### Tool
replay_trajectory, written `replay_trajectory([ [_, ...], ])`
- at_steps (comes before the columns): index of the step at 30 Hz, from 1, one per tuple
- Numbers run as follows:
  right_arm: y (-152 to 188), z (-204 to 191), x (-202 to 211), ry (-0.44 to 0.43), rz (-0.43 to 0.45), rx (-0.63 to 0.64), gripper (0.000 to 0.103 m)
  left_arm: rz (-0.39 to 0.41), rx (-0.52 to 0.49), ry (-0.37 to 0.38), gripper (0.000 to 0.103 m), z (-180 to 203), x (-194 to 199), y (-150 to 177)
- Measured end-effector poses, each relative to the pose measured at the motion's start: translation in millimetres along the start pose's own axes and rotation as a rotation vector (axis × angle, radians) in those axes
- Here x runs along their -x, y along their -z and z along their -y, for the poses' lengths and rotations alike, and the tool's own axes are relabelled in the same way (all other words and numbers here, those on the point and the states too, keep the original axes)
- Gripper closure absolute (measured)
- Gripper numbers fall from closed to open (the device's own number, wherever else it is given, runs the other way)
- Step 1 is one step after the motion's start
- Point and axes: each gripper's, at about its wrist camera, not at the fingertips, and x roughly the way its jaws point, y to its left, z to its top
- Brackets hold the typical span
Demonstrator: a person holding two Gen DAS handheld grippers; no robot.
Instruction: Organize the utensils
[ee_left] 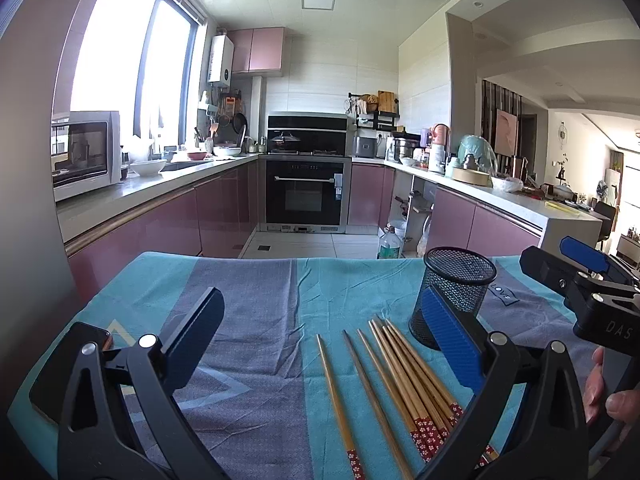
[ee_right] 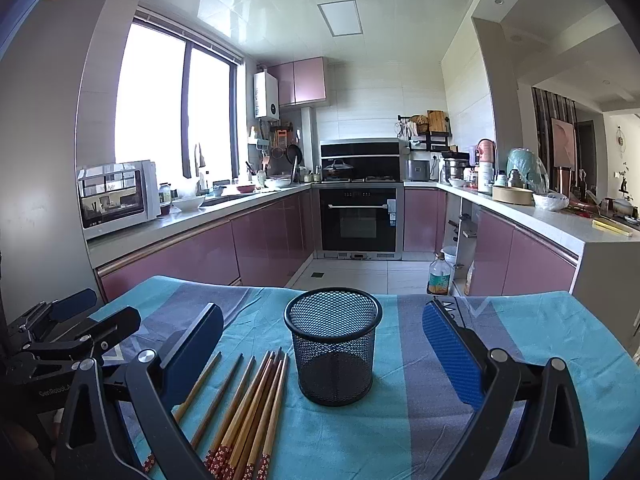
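Left gripper [ee_left: 320, 328]: jaws wide apart, holding nothing, above the cloth [ee_left: 256, 292] in the lower half of the left wrist view. Its right finger pad overlaps the lower side of the mesh cup [ee_left: 456, 284] in the picture; contact cannot be told.

Right gripper [ee_right: 324, 344]: jaws also wide apart, empty. In the right wrist view the mesh cup [ee_right: 334, 344] stands upright at frame center, between the two fingers but touching neither. Nothing shows inside the cup.

Chopsticks [ee_left: 404, 388]: lying flat on the blue-and-grey striped cloth, lower center-right of the left wrist view, just beside the cup. Most lie bunched together; two lie a little apart to the left. Red patterned ends point toward the bottom edge. In the right wrist view the chopsticks [ee_right: 248, 404] sit lower left of the cup, fanned slightly.

The right gripper [ee_left: 580, 276] shows at the right edge of the left wrist view; the left gripper [ee_right: 76, 320] shows at the left edge of the right wrist view.
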Motion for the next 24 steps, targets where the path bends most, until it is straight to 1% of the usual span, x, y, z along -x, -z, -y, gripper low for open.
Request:
replay_trajectory([
  [6,4.9,-0.5,-7.1,-0.021,-0.047,0.001,0.007,-0.116,-0.009,0.017,0.006,-2.4,-17.4,9.6],
  [13,19.7,-3.9,-27.4,-0.062,-0.18,0.009,0.007,-0.243,-0.029,0.069,0.007,-6.3,-43.6,27.3],
  [16,26.7,-6.9,-37.8,-0.072,-0.249,0.012,0.007,-0.299,-0.032,0.08,0.012,-8.3,-57.5,35.5],
  [18,32.2,-8.0,-44.6,-0.082,-0.295,0.02,0.007,-0.339,-0.024,0.096,0.02,-10.3,-67.5,40.4],
  [20,37.4,-8.5,-51.1,-0.099,-0.345,0.026,0.008,-0.378,-0.022,0.11,0.024,-9.1,-75.7,44.7],
  [22,44.3,-10.4,-57.8,-0.111,-0.391,0.032,0.014,-0.408,-0.029,0.114,0.028,-8.7,-85.1,49.0],
  [24,50.9,-10.1,-65.8,-0.128,-0.438,0.025,0.017,-0.44,-0.031,0.125,0.032,-7.2,-93.9,53.6],
])
